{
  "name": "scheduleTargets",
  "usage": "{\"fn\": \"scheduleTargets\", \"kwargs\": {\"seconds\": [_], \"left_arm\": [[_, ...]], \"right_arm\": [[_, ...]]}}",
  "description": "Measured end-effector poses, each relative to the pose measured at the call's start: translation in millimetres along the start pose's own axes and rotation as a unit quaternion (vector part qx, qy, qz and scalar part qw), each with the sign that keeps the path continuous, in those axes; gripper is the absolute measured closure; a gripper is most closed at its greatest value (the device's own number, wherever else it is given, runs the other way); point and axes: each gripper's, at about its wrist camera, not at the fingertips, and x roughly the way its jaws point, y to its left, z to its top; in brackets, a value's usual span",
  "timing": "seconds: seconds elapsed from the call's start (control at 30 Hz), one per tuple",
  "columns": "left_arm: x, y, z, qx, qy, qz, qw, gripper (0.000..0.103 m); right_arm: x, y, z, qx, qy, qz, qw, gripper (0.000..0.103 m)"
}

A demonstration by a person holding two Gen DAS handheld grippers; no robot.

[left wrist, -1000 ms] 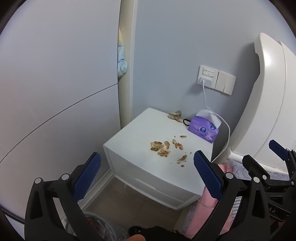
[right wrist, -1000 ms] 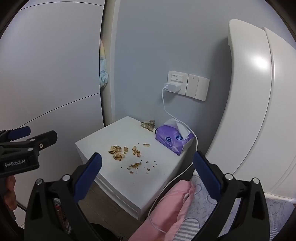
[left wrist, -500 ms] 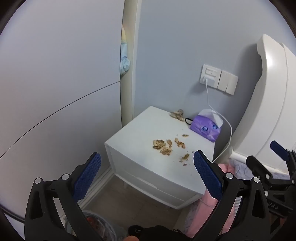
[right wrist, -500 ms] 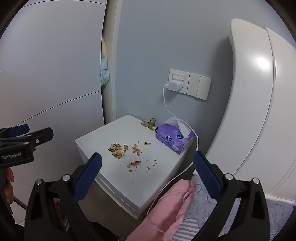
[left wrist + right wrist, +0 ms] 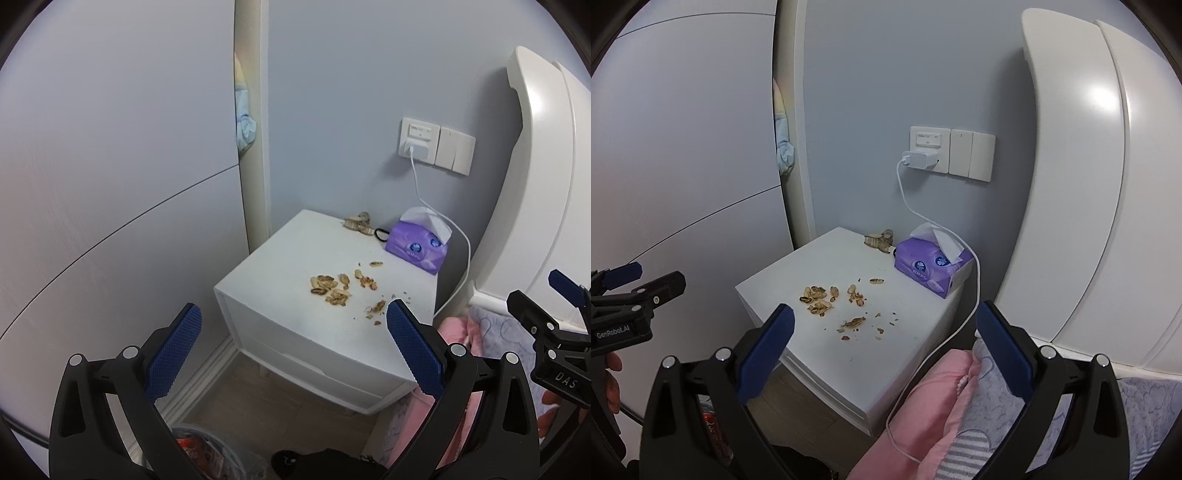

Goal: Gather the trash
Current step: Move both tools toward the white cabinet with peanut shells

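On the white nightstand [image 5: 886, 354] peanut shells [image 5: 817, 298] lie scattered; the left gripper [image 5: 291, 345] and right gripper [image 5: 884, 345] gape wide, holding nothing.

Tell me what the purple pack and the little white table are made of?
The purple pack looks like soft glossy plastic film: it creases and shines, with white paper tissue poking out. The table looks like painted or laminated board, smooth and matte white; which one I cannot tell.
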Motion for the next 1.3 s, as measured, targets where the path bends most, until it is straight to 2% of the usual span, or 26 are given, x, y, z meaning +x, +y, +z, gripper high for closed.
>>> {"fn": "scheduleTargets", "kwargs": {"seconds": [0.07,0.2,0.5,0.63,0.83,1.13,1.3], "left_arm": [[-2.4,-0.5,0.3,-0.003,-0.003,-0.003,1.0000,0.006],[-9.4,1.6,-1.3,-0.013,-0.011,-0.002,0.9999,0.006],[-30.5,3.1,3.6,-0.014,-0.025,0.018,0.9994,0.006],[-43.7,10.7,4.3,-0.022,-0.031,0.005,0.9993,0.006],[-61.7,21.1,-2.5,-0.034,-0.042,0.014,0.9985,0.006],[-69.5,20.1,-12.7,-0.015,-0.040,0.020,0.9989,0.006],[-59.9,7.6,-15.1,0.022,-0.047,0.011,0.9986,0.006]], "right_arm": [[-5.2,1.4,-2.2,-0.004,-0.013,-0.003,1.000,0.007],[-9.0,8.7,0.7,-0.017,-0.007,0.007,1.000,0.007],[-32.2,29.0,1.3,-0.061,-0.021,0.037,0.997,0.007],[-40.0,34.3,1.0,-0.064,-0.022,0.047,0.997,0.007],[-48.4,30.9,3.0,-0.051,-0.017,0.051,0.997,0.007],[-59.9,28.4,-2.2,-0.052,-0.023,0.037,0.998,0.007],[-48.5,22.8,-6.0,-0.054,-0.005,0.030,0.998,0.007]]}}
